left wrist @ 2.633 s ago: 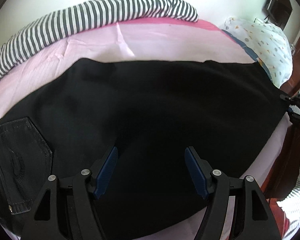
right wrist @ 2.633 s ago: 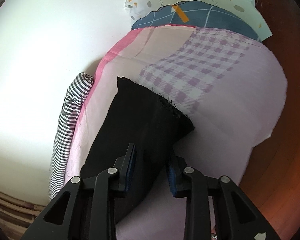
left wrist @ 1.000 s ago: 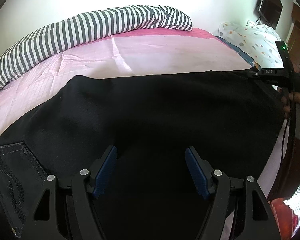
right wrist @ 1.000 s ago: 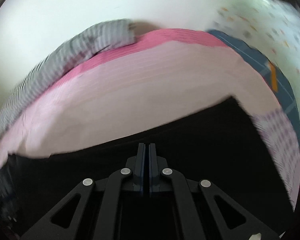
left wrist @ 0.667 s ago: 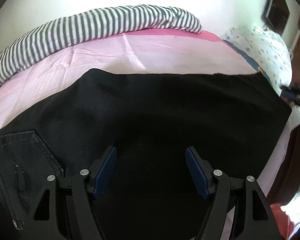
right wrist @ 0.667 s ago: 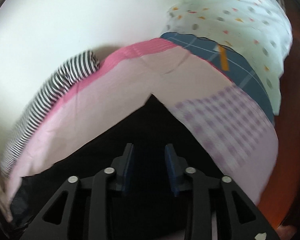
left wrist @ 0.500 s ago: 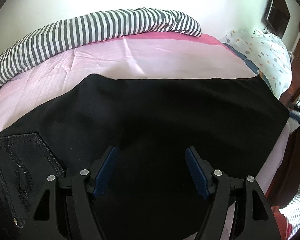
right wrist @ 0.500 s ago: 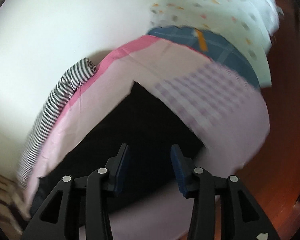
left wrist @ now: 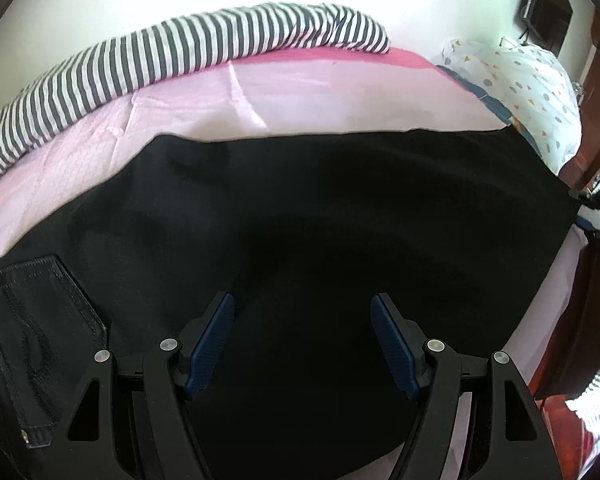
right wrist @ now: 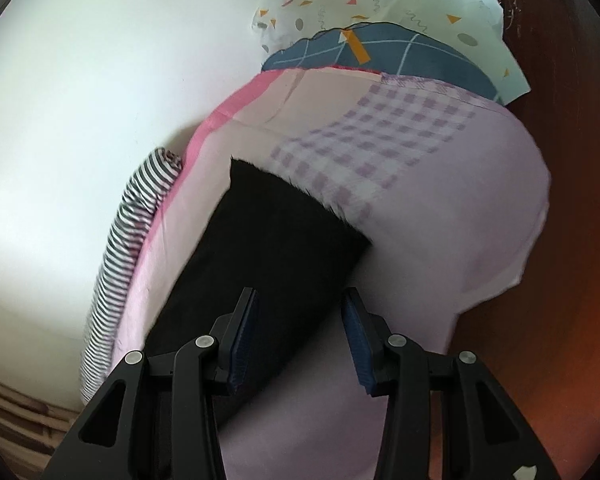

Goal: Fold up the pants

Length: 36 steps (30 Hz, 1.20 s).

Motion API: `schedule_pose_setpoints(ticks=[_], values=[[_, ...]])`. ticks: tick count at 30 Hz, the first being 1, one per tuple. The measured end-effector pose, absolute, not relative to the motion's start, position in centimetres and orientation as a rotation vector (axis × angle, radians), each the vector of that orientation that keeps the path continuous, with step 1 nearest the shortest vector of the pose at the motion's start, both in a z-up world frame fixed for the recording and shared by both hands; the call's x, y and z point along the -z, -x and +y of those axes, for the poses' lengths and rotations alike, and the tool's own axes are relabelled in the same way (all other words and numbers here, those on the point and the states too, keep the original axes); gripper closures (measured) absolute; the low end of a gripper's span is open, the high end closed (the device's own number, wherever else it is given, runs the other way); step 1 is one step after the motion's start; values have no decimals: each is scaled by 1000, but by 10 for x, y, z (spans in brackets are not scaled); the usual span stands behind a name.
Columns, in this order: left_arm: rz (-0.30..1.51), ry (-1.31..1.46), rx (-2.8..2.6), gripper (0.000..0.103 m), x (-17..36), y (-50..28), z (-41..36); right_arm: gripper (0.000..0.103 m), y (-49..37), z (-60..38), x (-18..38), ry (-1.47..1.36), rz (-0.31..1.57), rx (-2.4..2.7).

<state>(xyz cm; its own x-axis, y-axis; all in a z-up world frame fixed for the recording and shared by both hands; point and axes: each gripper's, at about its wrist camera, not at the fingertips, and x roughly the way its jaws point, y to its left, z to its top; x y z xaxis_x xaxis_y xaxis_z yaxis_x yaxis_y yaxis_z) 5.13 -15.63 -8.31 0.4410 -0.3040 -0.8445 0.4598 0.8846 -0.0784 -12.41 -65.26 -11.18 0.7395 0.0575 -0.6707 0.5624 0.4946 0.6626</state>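
A: In the left wrist view, where are the black pants [left wrist: 320,220]?

B: Spread flat along the pink bedsheet [left wrist: 300,100], back pocket [left wrist: 40,320] at the left. The left gripper [left wrist: 302,344] hovers over them, jaws wide, holding nothing.

A: And the right wrist view?

B: The right gripper [right wrist: 298,336] is parted partway, empty, above the leg's near edge beside the frayed hem [right wrist: 300,196].

A: Risks?

B: If it pinches only the top layer, the fold may skew, or the sheet could get caught too.
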Motion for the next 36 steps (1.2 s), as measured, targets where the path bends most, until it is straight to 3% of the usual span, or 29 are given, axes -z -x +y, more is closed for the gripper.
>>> schedule_pose_setpoints(ticks=[2,4,6,14,22,36], values=[[1004,-179,477,31,83,-51,-156,66,115,-658,113,-1031,683,334],[996,-191,479,31,84,-50,-157,87,108,-662,118,-1054,695,331],[985,-211,476,30,85,-49,-158,93,105,-664,121,-1078,691,322],[1001,-129,476,30,77,-54,-144,94,91,-635,65,-1034,607,217],[945,5,394,30,46,-57,-77,94,23,-523,8,-843,676,-56],[928,146,254,30,40,-46,33,94,-33,-303,50,-602,987,-430]])
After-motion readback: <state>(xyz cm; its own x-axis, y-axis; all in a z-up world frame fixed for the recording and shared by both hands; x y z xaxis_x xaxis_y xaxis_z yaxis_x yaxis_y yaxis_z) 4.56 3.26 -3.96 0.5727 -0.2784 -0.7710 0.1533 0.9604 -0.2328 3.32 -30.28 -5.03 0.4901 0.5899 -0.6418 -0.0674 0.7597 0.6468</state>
